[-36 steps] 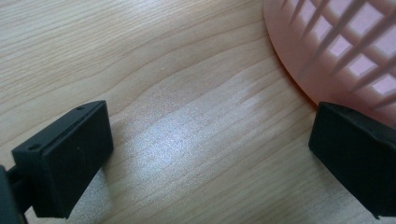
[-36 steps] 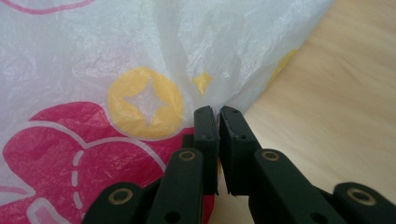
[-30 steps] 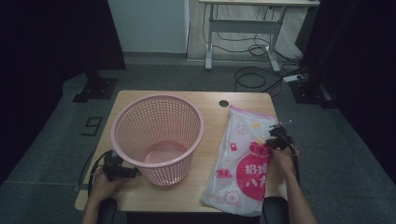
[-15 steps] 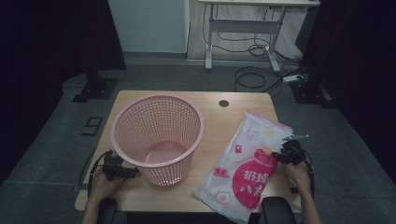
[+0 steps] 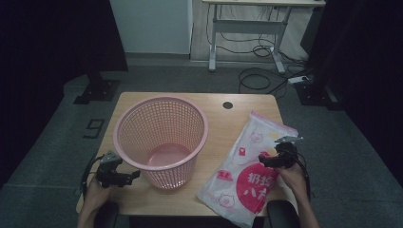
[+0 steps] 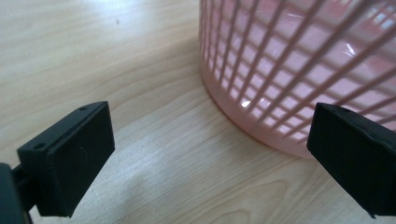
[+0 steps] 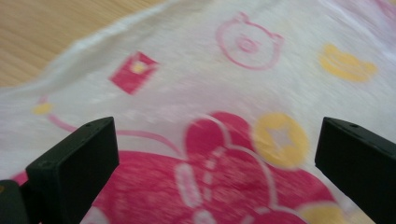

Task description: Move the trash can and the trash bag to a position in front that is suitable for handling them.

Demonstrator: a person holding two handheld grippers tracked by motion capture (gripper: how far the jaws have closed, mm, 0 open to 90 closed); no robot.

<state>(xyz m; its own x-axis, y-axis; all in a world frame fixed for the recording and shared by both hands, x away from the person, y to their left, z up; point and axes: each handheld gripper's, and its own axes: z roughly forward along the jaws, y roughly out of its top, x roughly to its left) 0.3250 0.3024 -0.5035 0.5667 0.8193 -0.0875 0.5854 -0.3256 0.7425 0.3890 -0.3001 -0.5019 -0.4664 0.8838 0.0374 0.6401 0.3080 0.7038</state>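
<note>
From the high view, the pink mesh basket (image 5: 161,140) is standing on the tabletop (image 5: 223,118), the printed plastic bag (image 5: 247,171) lying right of it. In the left gripper view, the left gripper (image 6: 205,154) is sitting by the basket's base (image 6: 299,79), fingers apart. In the right gripper view, the right gripper (image 7: 215,158) is hovering over the bag (image 7: 224,93), fingers just spread wide, gripping nothing.

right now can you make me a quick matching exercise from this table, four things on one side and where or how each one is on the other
Things:
1. pink basket
2. printed bag
3. left gripper
4. right gripper

Places or states:
A. lies flat on the table's right part
B. open, low beside the basket's base
C. stands upright on the table's left part
D. open, over the printed bag

Pairs: 1-C, 2-A, 3-B, 4-D
</note>
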